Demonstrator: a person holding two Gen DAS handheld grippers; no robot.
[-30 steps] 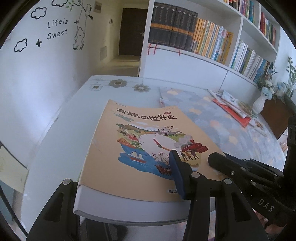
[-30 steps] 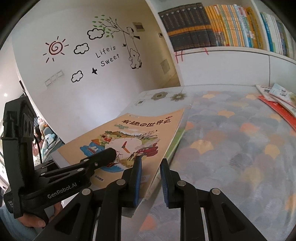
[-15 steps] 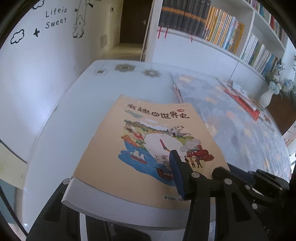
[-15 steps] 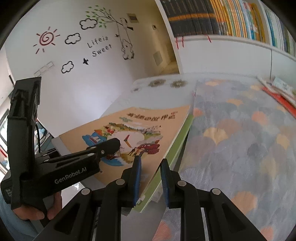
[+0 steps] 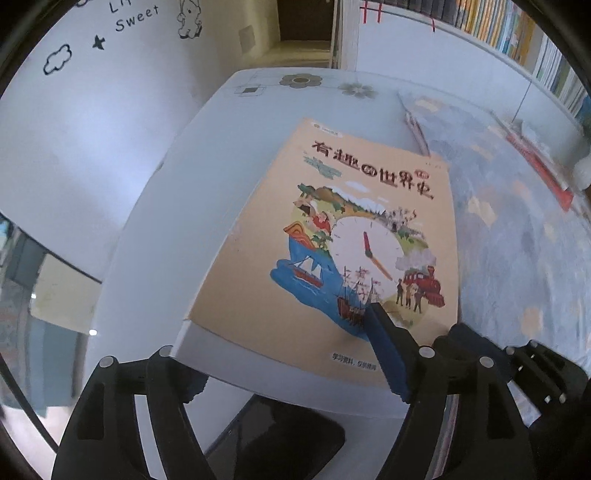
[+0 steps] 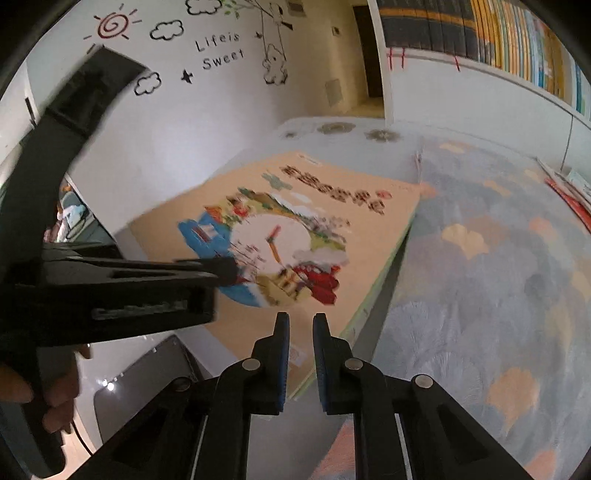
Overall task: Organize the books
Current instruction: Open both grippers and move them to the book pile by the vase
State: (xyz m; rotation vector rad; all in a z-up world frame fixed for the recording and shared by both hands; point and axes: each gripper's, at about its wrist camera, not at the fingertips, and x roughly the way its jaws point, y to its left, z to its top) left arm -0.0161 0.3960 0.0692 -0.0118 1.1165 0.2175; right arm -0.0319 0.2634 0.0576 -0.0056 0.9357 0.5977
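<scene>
The orange picture book (image 5: 332, 236) lies face up at the centre of both views, on the near part of the white table (image 5: 207, 155), its right edge beside the patterned cloth (image 6: 480, 258). The left gripper (image 5: 269, 354) straddles the book's near edge, jaws opening, pads not pressing it. The right gripper (image 6: 300, 354), at bottom centre of its view, is closed on nothing, its tips over the book's near corner. A bookshelf (image 6: 480, 33) fills the upper right.

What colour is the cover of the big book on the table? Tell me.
Pale orange, with a colourful clock picture; the book shows best in the left wrist view.
</scene>
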